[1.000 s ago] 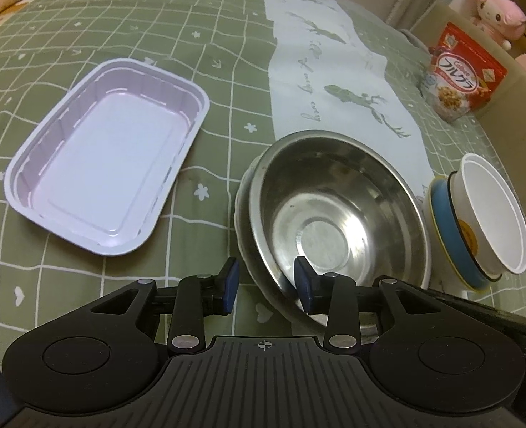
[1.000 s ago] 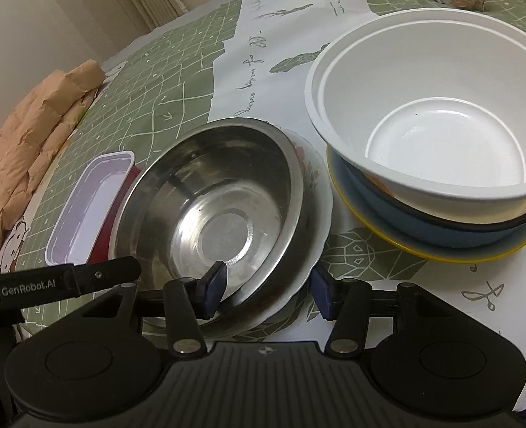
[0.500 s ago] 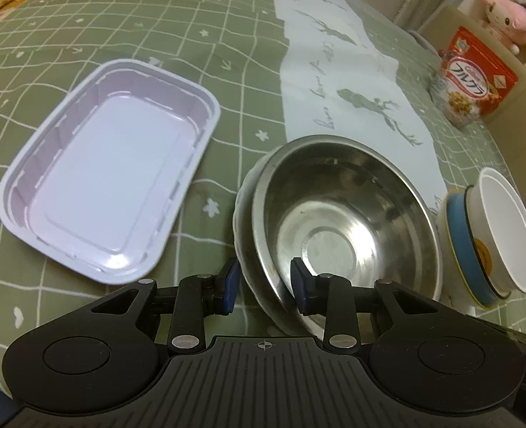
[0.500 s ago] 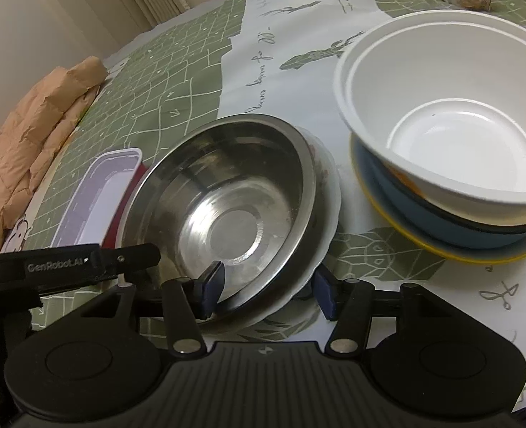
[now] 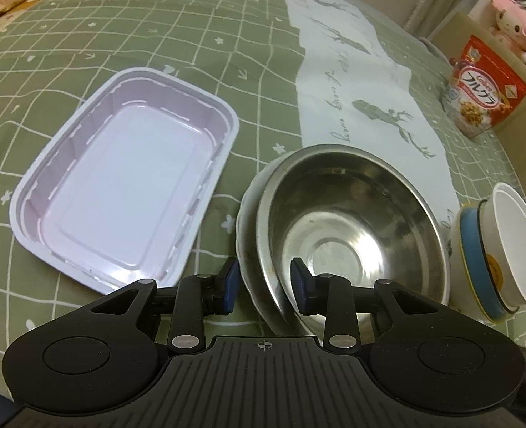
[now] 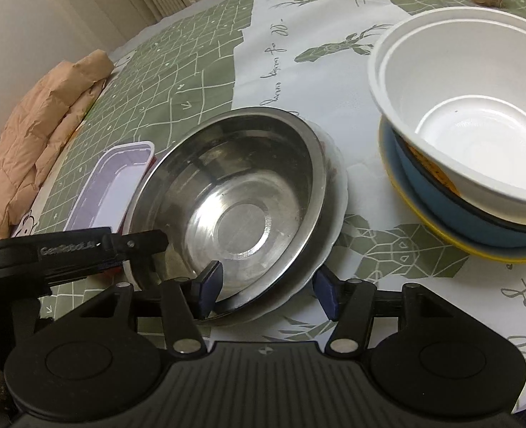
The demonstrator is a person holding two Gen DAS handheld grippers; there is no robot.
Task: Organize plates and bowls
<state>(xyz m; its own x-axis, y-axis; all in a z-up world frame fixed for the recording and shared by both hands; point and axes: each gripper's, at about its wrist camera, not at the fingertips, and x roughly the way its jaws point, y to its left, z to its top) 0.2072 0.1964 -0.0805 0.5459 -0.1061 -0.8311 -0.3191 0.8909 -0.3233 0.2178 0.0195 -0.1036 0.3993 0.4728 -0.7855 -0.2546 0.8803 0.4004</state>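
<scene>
The left gripper (image 5: 263,283) seems clenched on the steel bowl (image 5: 352,228) and white plate (image 5: 243,221) rims; the right gripper (image 6: 267,289), opening, straddles them released.

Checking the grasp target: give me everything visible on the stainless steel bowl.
The round stainless steel bowl is shiny, empty and upright, with a flat circular base and faint smudges inside. It sits in a white plate on the green checked cloth, between a lilac rectangular tray and a stack of bowls. The left gripper straddles the near rims of bowl and plate, and the right gripper does too, its jaws just opening.
</scene>
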